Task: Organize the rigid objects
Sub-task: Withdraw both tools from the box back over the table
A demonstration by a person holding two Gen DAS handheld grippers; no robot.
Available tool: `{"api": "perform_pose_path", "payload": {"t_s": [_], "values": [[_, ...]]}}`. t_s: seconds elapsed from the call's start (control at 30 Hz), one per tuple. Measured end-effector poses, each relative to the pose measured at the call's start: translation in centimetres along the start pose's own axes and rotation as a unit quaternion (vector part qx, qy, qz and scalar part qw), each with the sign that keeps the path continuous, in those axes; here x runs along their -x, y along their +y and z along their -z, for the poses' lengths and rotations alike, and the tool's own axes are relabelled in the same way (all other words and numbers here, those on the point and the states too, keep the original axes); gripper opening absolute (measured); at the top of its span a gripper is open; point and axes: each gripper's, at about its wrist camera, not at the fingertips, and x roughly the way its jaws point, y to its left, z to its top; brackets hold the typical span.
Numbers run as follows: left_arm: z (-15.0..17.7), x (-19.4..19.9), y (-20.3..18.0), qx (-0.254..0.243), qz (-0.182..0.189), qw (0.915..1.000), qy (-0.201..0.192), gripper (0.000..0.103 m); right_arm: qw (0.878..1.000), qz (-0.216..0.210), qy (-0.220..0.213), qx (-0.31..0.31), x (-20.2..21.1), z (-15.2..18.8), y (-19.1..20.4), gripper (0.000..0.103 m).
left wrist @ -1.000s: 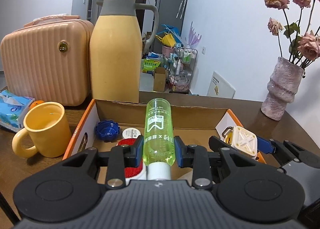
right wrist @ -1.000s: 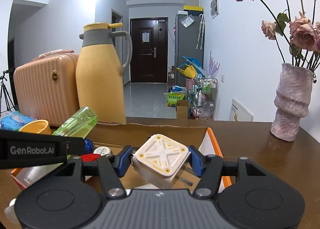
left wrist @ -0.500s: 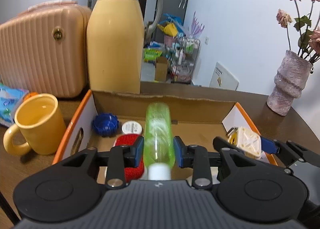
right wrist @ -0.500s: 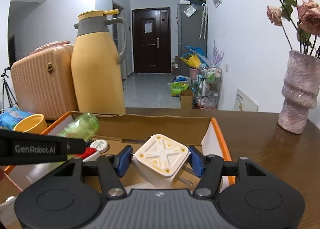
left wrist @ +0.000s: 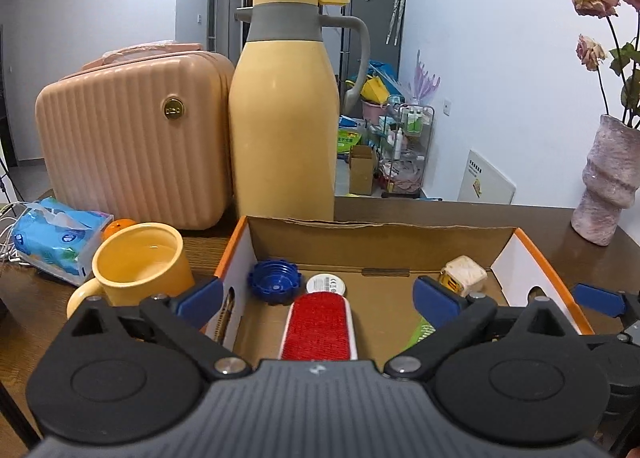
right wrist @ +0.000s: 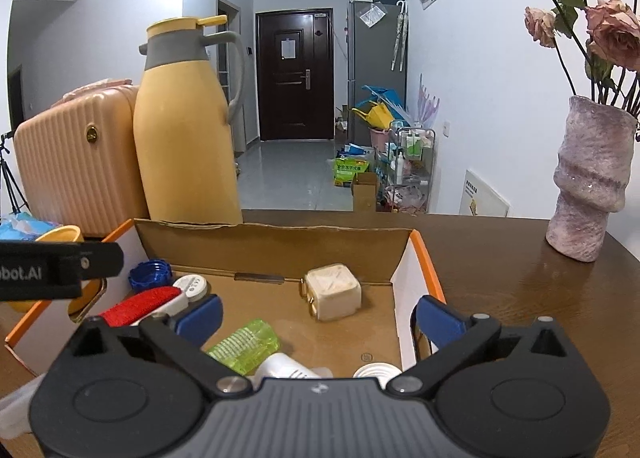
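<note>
Right wrist view: both claws are opening, nothing between them; right claw (right wrist: 318,316) is hovering nearest the green bottle (right wrist: 244,345), lying slantwise in the box (right wrist: 280,246).

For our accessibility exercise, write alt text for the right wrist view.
The right gripper, jaws opening with nothing between them, hovers over a cardboard box holding a cream plug adapter, a green bottle, a red lint brush and a blue cap. A yellow thermos jug and pink vase stand behind.
</note>
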Motion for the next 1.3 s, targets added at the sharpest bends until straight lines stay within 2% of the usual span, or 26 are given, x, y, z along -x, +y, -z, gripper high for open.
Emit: {"api": "perform_pose_path", "payload": {"t_s": [0.63, 1.1, 1.3], "values": [[0.0, 0.8, 0.4, -0.003, -0.009, 0.9999, -0.006, 0.103, 1.000, -0.001, -0.002, 0.007, 1.5, -0.3, 0.4, 0.103], [0.7, 3.7, 1.4, -0.002, -0.019, 0.9997, -0.016, 0.103, 1.000, 0.000, -0.012, 0.006, 5.2, 0.1, 0.7, 0.103], [1.2, 5.9, 1.8, 0.004, -0.012, 0.9996, -0.025, 0.103, 1.000, 0.001, -0.019, 0.010, 7.2, 0.6, 1.0, 0.103]]}}
